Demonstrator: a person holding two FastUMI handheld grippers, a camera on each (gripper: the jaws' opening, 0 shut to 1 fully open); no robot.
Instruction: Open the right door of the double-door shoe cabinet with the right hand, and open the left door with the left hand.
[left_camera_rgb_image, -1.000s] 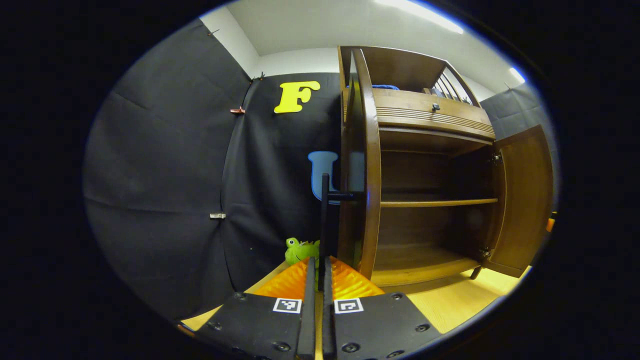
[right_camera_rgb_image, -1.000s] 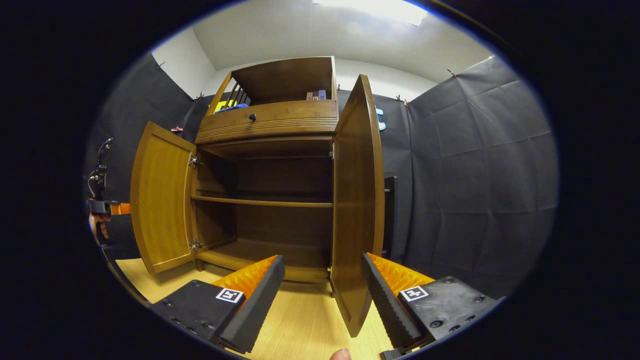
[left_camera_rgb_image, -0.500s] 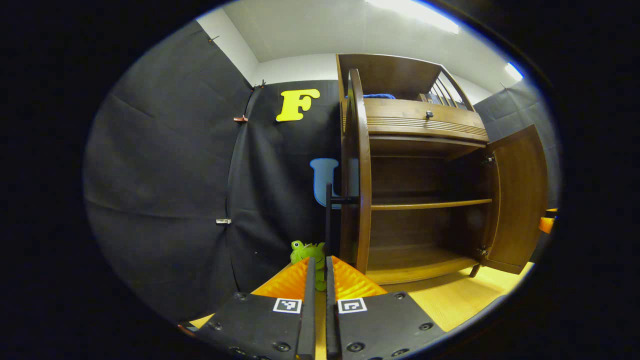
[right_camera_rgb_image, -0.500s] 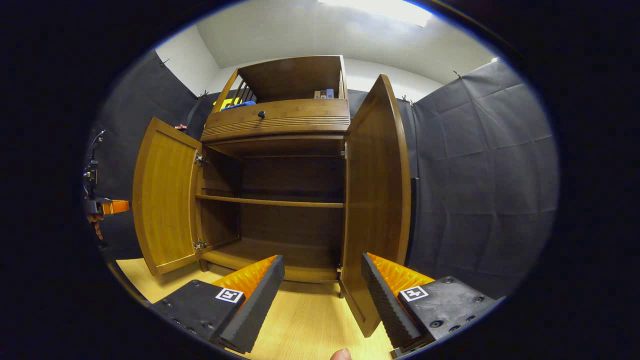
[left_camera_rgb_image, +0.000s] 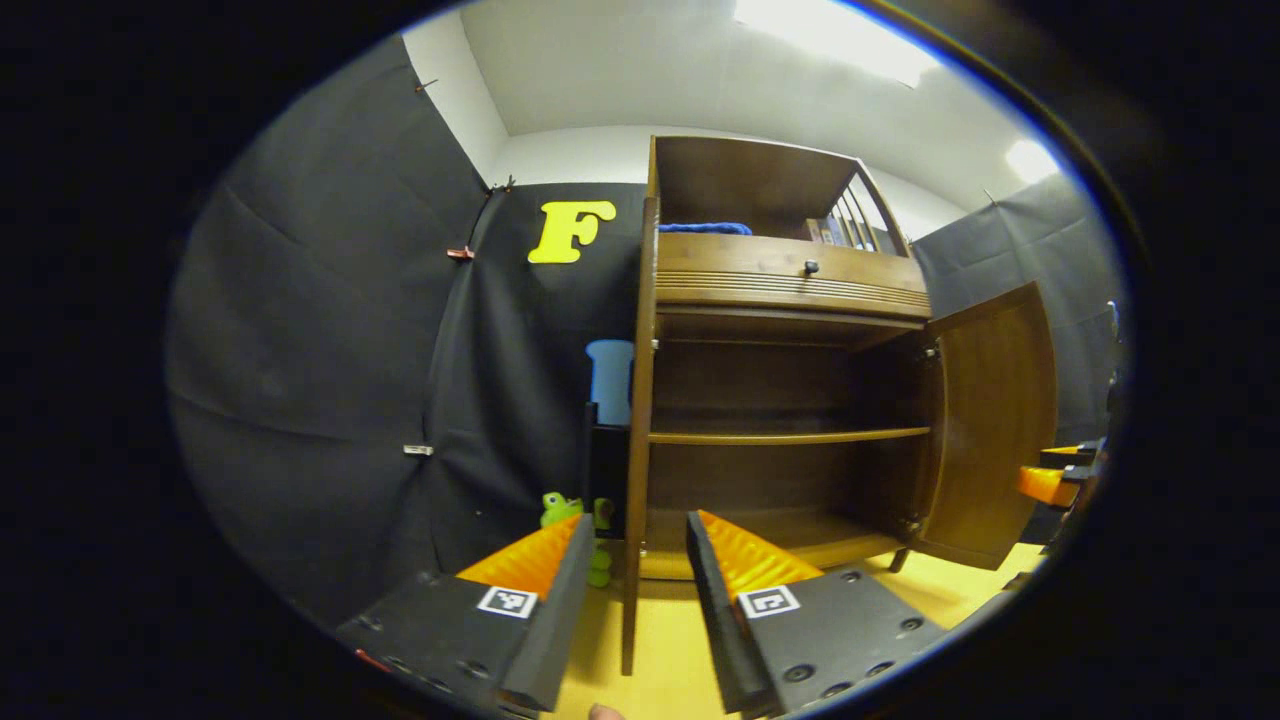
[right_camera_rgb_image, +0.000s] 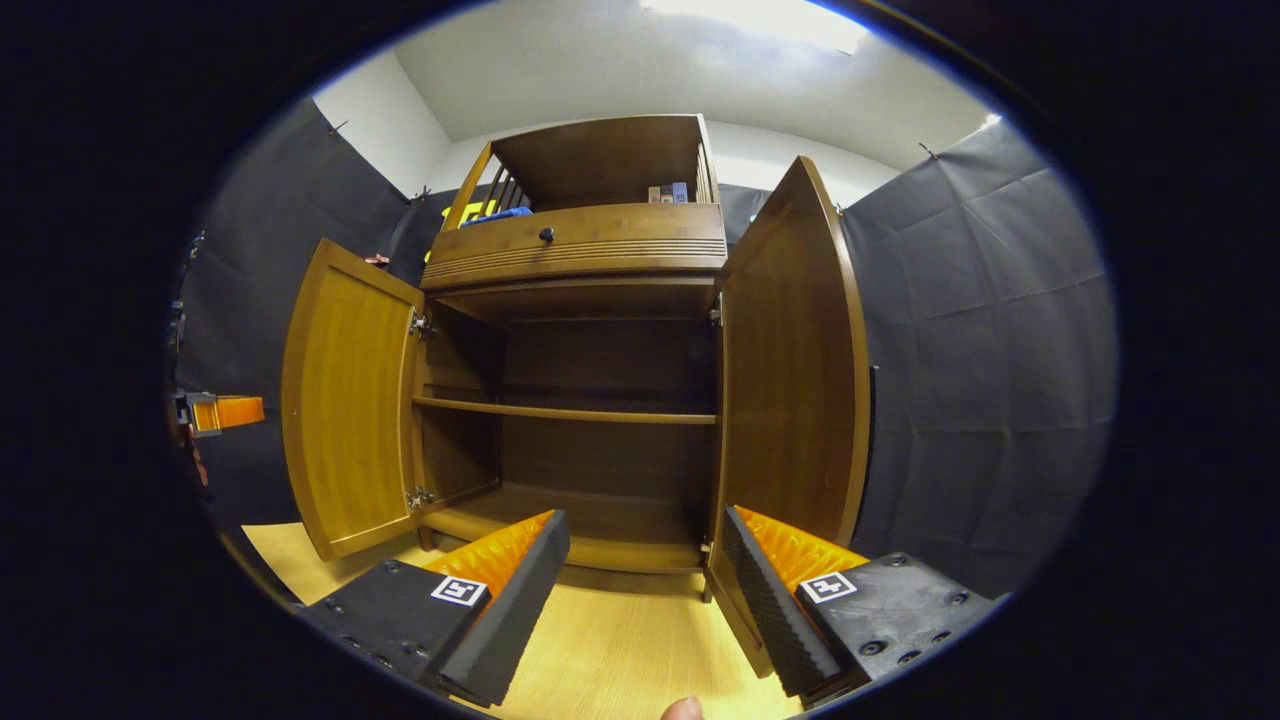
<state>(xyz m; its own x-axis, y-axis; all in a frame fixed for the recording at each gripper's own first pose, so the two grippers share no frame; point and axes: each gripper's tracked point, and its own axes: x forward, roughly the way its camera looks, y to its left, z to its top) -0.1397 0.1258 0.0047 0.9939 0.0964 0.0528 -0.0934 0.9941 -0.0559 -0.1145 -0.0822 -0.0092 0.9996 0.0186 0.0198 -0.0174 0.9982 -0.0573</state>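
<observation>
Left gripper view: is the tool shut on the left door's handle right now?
No: the left tool stands open, its fingers apart on either side of the left door edge, pressing on nothing.

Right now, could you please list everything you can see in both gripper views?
Shoe cabinet: one, brown wood, middle of the booth, inside bare.
Left door: one, brown, swung open.
Right door: one, brown, swung open.
Shelf: one, brown, across the inside.
Knob: one, black, on the drawer front.
Blue cloth: one, on the cabinet top.
Frog toy: one, green, on the floor left of the cabinet.
Floor: yellow wood.
Left gripper: orange and black, open.
Right gripper: orange and black, open.
</observation>
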